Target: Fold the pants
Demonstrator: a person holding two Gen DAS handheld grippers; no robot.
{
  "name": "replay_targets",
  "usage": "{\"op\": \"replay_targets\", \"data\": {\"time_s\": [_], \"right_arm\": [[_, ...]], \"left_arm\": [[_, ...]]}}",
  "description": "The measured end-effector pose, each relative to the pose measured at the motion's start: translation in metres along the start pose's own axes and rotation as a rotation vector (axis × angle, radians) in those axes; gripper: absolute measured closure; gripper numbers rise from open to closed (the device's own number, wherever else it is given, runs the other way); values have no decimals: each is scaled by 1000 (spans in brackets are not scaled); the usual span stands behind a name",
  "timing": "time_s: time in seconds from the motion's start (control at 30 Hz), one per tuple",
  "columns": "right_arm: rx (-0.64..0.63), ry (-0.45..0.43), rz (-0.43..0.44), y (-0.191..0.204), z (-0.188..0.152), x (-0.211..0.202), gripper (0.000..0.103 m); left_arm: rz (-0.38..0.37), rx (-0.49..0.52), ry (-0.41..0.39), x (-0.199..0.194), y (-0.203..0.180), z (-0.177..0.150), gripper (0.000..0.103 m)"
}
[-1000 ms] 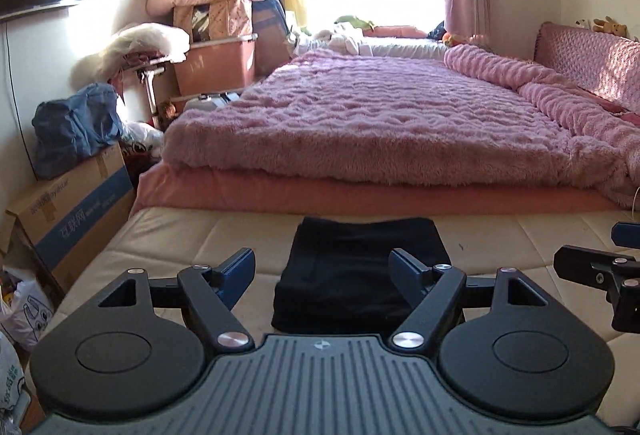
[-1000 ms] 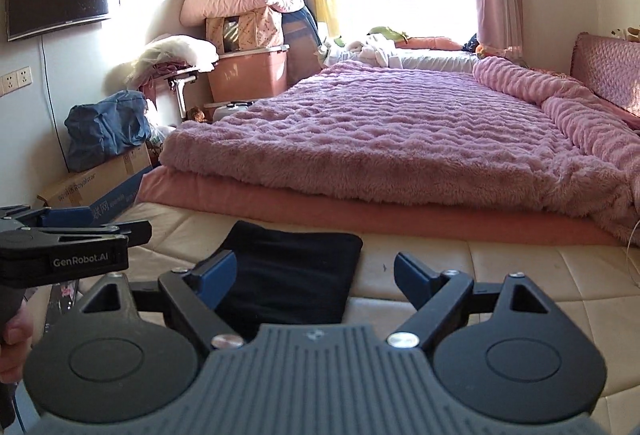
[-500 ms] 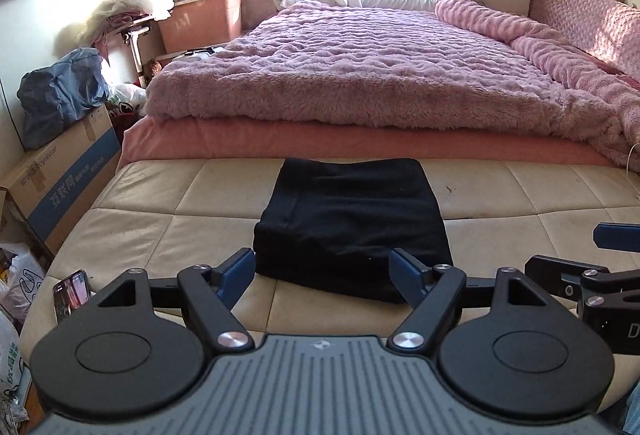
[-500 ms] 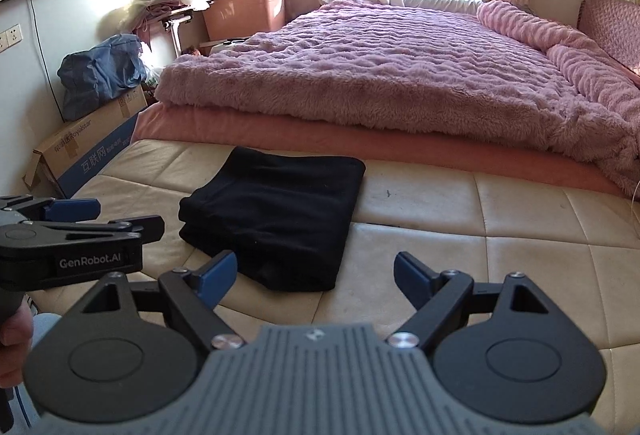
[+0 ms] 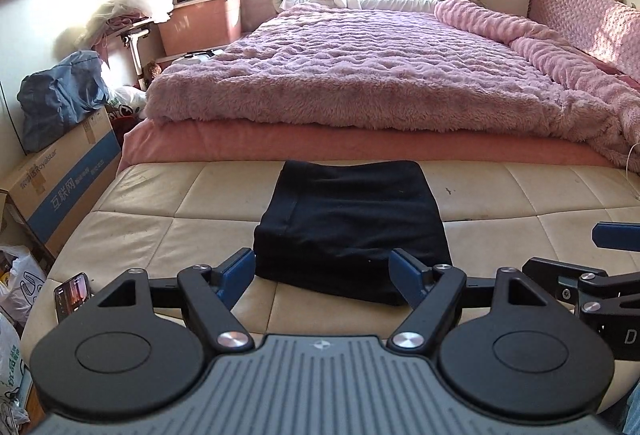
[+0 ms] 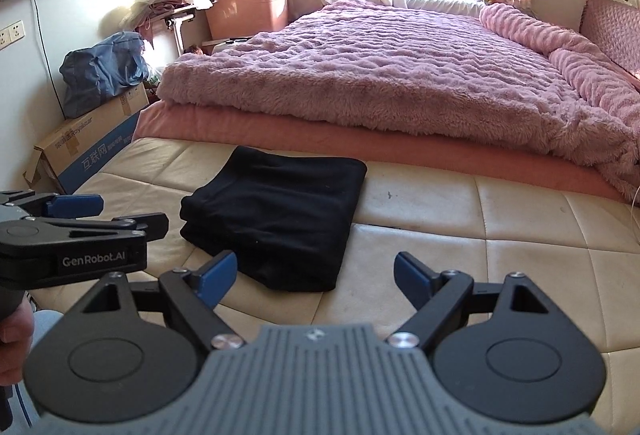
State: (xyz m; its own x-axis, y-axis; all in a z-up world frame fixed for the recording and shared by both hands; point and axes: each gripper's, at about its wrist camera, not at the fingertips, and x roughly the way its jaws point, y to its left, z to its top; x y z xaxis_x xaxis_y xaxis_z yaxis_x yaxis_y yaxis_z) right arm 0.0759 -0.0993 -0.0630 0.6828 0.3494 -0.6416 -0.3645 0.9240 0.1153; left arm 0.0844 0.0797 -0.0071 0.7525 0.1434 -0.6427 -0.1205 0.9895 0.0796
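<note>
- Left wrist view: I see the pants (image 5: 352, 231) lying as a compact black rectangle on the cream quilted mattress (image 5: 160, 227), just in front of the pink bedding (image 5: 360, 91). The layers are stacked, with a hem or band edge showing along the left side.
- My left gripper (image 5: 322, 273) hangs above the near edge of the bundle with its jaws spread wide and nothing between them. The blue fingertips (image 5: 239, 271) are clear of the cloth as far as I can tell.
- A phone (image 5: 72, 295) lies at the mattress's left edge, well apart from the pants.
- Right wrist view: the same bundle sits left of centre, its edges fairly square and its top flat. My right gripper (image 6: 316, 275) is also wide open and empty, hovering near the bundle's near-right corner without touching it.
- The left gripper shows at the left of this view, off the cloth.
- My judgement: the folding looks essentially done. No leg or waistband trails loose. At most a light tidy of the near edge is left.
</note>
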Motion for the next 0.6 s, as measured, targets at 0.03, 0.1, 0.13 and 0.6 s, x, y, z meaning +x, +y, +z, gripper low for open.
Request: {"op": "replay_targets", "data": {"time_s": [0.03,0.1,0.13,0.6], "right_arm": [[0,-1,0,0,0,0,21],[1,0,1,-1,-1,0,21],[2,1,2,-1,-1,0,21],[7,8,2,-1,0,1,21]], "left_arm": [[0,0,1,0,0,0,14],[-1,-1,2,0,0,0,14],[0,-1,2,0,0,0,14],[9,19,-10,-1,-2,1,14]]}}
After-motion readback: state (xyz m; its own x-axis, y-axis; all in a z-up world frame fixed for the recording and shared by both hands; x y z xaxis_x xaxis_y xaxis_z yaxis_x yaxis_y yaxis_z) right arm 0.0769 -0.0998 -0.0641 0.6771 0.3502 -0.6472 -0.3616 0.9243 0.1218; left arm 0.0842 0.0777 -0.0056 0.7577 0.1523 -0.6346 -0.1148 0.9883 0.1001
